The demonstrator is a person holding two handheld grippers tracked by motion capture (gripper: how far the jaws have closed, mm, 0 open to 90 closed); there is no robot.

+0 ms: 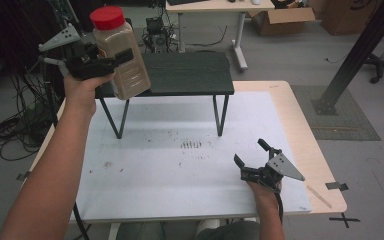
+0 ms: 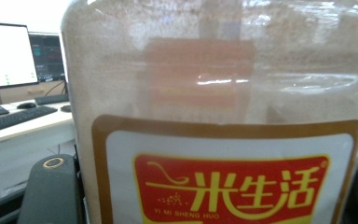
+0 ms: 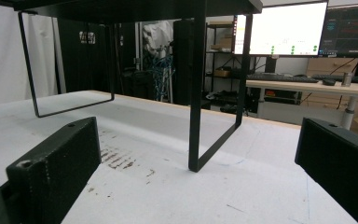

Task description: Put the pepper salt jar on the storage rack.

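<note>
Far left first: the left gripper (image 1: 111, 59) is up in the air off the shelf's left end, jaws clamped on a tall clear jar (image 1: 121, 57) of tan powder w/ a red cap (image 1: 107, 17). The jar is clear of any surface, hanging over the left front corner of the black shelf (image 1: 190, 75) and tipped, cap leaning toward the far left, base swinging toward the shelf top. In the left gripper view the jar's label (image 2: 228, 182) sits right between the jaws, red panel w/ yellow characters, so the grip is mid-body, not at the cap.

Key relation: the shelf top lies just right of and below the jar's base. The jar's long axis runs nearly vertical, a bit off plumb. My read: if it's headed for the shelf, it wants a short move right and down, plus righting the tilt so the base lands flat.

Middle: the white tabletop (image 1: 145, 185) under and in front of the shelf is bare apart from some dark scuff marks.

Right side: the right gripper (image 1: 252, 155) rests low near the tabletop's right front corner, jaws spread wide, holding nothing. In the right gripper view, both black jaws frame the shelf's thin leg (image 3: 196, 93), well apart from it. It's far from the jar, so the left is plainly the working hand here.
</note>
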